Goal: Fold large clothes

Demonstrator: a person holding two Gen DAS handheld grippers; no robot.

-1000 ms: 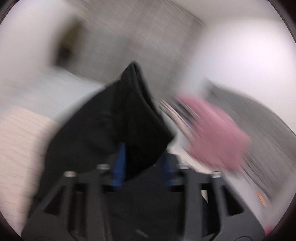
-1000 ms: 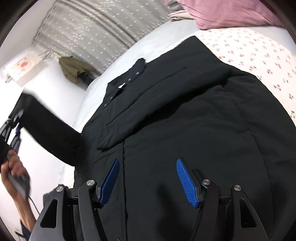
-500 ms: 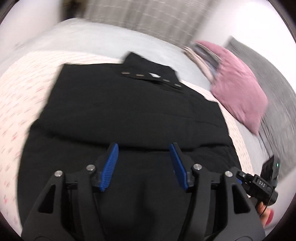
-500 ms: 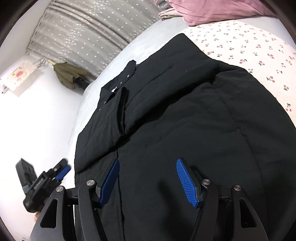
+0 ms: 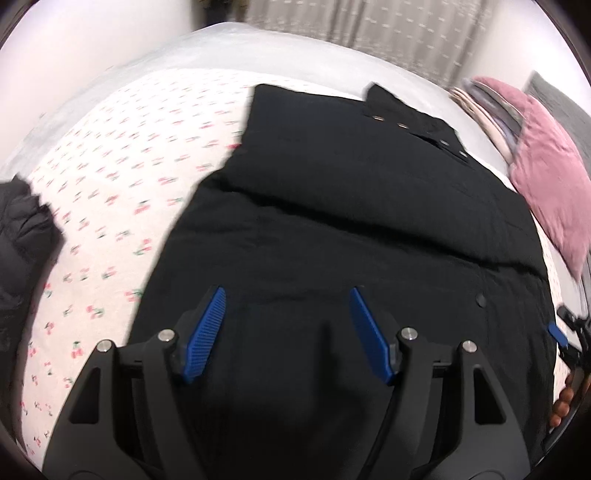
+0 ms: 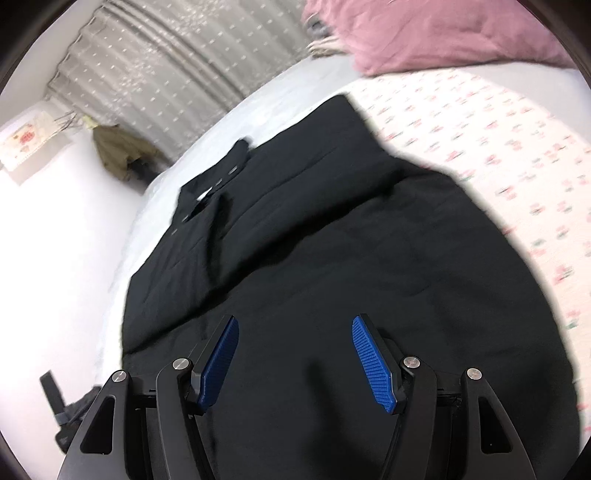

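A big black coat (image 5: 362,206) is lying flat on the bed (image 5: 122,184), with its sleeves folded over its front. The left tongs (image 5: 286,328) and the right tongs (image 6: 293,354) are hanging over the coat, both spread wide and holding nothing. A pink pillow (image 6: 436,33) is sitting near the coat's top.

left tool (image 5: 286,332): black frame | blue ribbed pads (image 5: 207,334) | silver screws

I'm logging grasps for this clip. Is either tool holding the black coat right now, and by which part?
Nothing is held. The left tool and right tool both hang open above the black coat.
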